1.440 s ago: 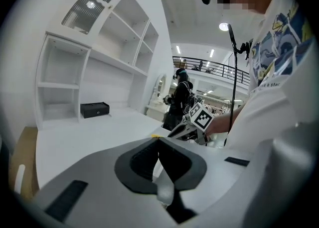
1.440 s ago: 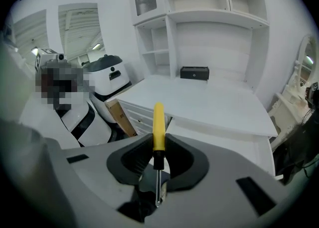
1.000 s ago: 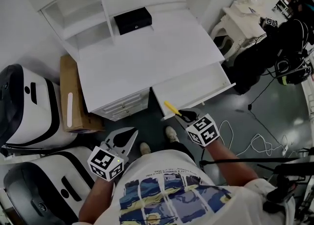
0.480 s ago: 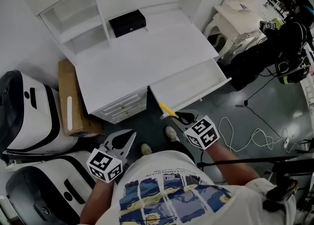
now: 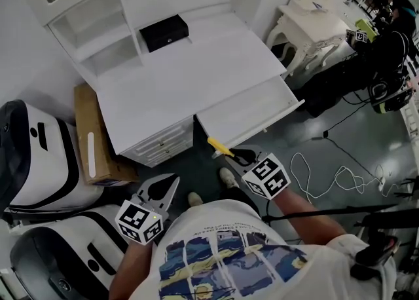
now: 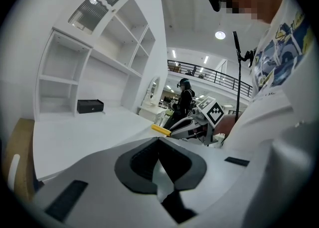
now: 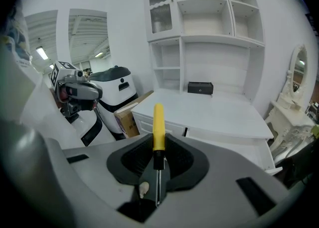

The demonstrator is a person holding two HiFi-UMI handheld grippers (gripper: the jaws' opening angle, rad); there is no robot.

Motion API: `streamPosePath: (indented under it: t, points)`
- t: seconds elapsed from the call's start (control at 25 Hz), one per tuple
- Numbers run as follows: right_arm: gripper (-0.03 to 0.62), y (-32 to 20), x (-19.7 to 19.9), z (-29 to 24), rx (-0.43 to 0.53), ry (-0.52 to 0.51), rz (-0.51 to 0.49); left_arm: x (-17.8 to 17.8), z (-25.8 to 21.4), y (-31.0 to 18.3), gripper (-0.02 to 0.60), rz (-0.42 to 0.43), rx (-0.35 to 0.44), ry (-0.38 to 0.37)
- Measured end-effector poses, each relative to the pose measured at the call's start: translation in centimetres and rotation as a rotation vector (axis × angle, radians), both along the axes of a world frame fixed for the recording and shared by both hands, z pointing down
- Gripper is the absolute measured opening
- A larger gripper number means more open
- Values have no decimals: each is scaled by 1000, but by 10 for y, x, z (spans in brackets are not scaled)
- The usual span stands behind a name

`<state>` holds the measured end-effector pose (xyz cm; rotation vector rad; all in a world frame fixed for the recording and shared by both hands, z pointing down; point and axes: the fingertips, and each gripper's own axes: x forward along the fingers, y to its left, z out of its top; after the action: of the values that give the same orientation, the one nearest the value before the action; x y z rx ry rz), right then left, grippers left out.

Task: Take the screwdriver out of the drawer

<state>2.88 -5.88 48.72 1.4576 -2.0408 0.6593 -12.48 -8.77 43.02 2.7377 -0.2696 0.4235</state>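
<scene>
Step in hand: the yellow-handled screwdriver (image 5: 219, 147) is being lifted clear, just outside the front edge of the open white drawer (image 5: 252, 105).
Right gripper (image 5: 239, 155): its fingers (image 7: 134, 165) are being pressed on the thin metal shaft.
Left gripper (image 5: 163, 186): fingers together, nothing being held.
Next move, judged: the white counter (image 5: 183, 69) is probably being aimed for, so a firm grip is needed.

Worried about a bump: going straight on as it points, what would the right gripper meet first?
Probably the white desk's front, beside the open drawer; the screwdriver in the right gripper would touch first. Depth is uncertain.
</scene>
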Motion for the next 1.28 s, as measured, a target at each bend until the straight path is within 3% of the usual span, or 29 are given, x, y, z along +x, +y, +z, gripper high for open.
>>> streamPosePath:
  t: [1.28]
  points:
    - [94, -11, -10, 7, -6, -20, 1, 2, 10, -10, 14, 22, -20, -14]
